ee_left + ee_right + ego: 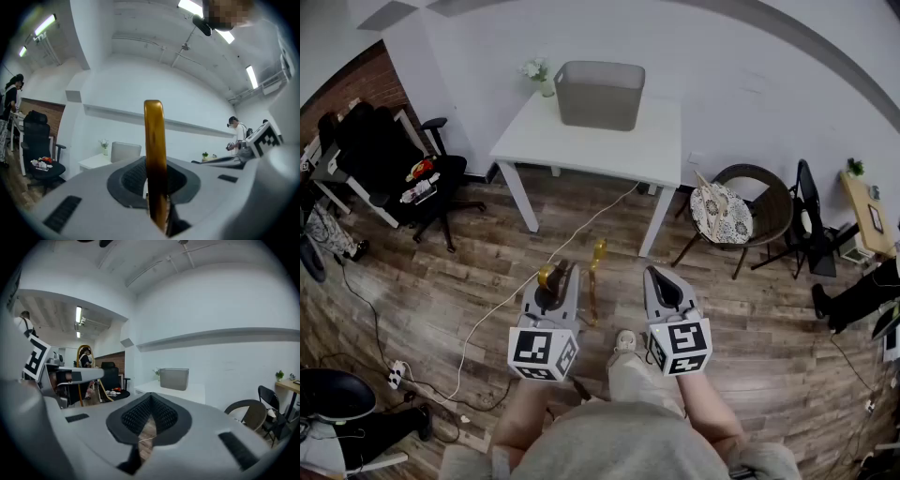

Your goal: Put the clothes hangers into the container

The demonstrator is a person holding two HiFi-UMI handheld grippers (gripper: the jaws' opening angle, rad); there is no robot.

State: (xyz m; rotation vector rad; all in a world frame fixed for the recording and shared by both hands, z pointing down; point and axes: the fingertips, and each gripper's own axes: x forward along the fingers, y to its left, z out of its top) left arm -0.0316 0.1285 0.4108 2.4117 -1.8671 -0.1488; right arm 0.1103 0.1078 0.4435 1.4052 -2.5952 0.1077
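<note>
My left gripper [560,279] [157,190] is shut on a golden-brown clothes hanger [596,274] [154,150]. The hanger stands upright between the pads and sticks out past the jaws. My right gripper [660,278] [150,401] is beside it, shut, with nothing between its pads. A grey container [600,94] [125,152] [174,378] stands on a white table [609,150] [190,392] against the far wall, well ahead of both grippers. In the right gripper view the left gripper [70,376] and the hanger [84,351] show at the left.
A small vase of flowers [538,75] stands left of the container. A black office chair [412,173] is at the left and a round wicker chair [736,211] right of the table. A white cable [502,305] runs over the wooden floor. A person [236,133] stands at the back right.
</note>
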